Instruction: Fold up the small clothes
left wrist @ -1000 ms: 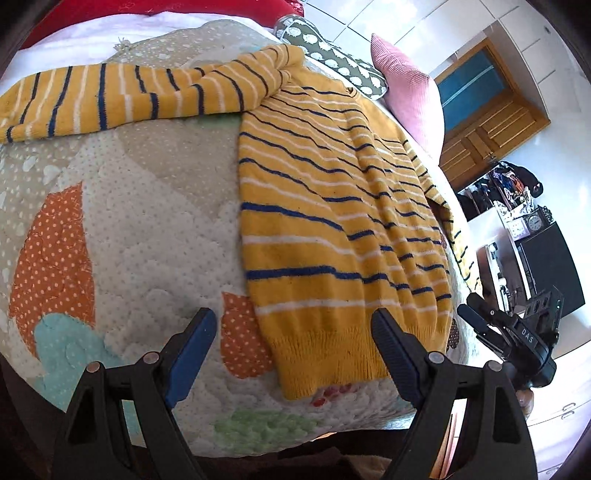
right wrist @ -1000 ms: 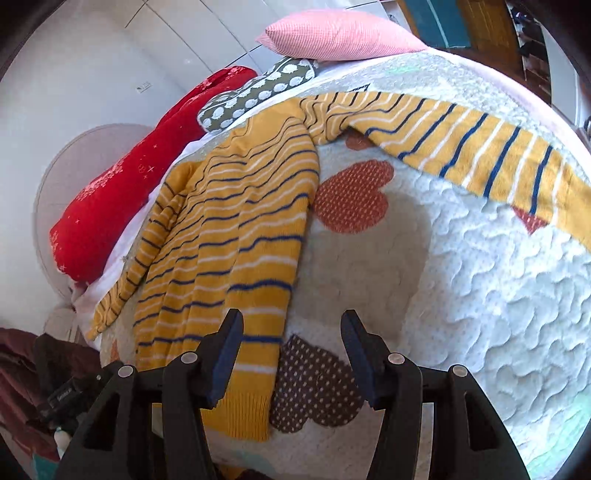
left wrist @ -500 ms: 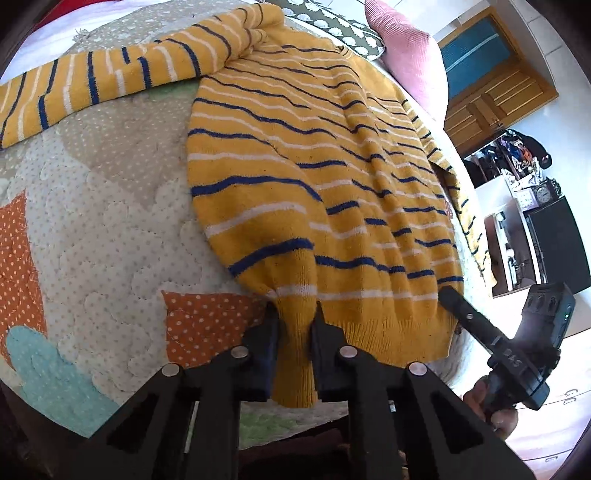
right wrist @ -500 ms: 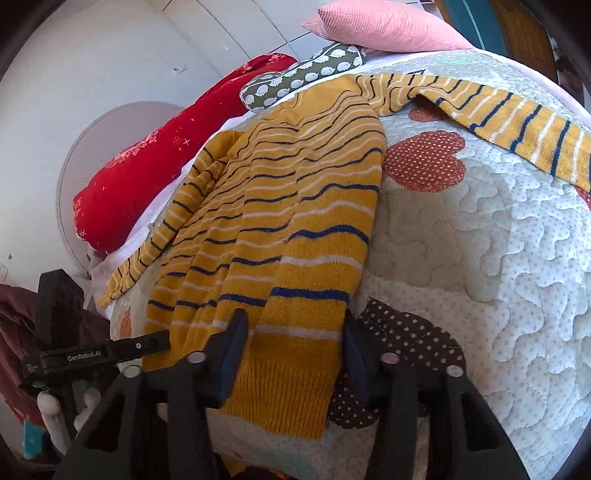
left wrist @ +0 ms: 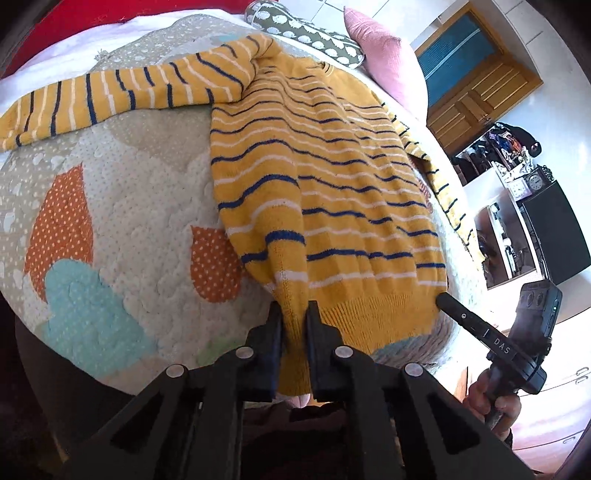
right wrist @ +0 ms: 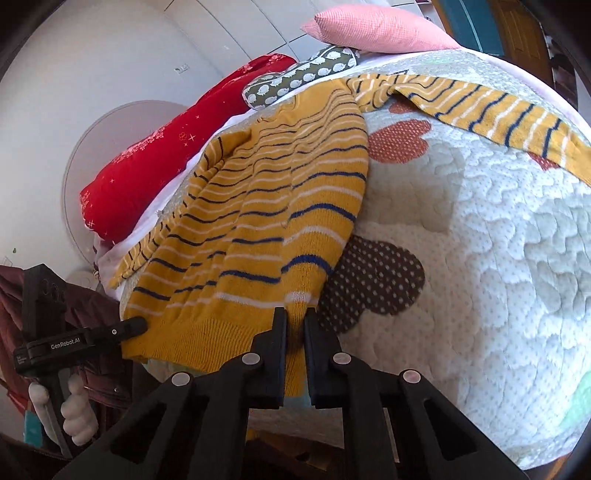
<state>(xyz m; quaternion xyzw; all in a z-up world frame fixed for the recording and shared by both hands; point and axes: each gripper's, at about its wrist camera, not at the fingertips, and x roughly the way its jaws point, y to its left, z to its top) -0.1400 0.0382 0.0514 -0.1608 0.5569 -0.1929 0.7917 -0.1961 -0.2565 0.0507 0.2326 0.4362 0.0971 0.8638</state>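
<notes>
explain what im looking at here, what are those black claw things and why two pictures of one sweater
The black claws are hand-held grippers, one in each of a person's hands; no robot is involved. Each carries a fisheye camera looking along its fingers, so there are two views. The left gripper is shut on one bottom corner of the yellow striped sweater; the right gripper is shut on the other corner. Each also shows from the side in the other's view. The sweater lies on a patchwork quilt on a bed, one sleeve spread out sideways, with a pink pillow behind.

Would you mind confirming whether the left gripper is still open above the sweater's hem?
No, the left gripper is shut on the hem of the striped sweater, with knit fabric pinched between its two fingers.
</notes>
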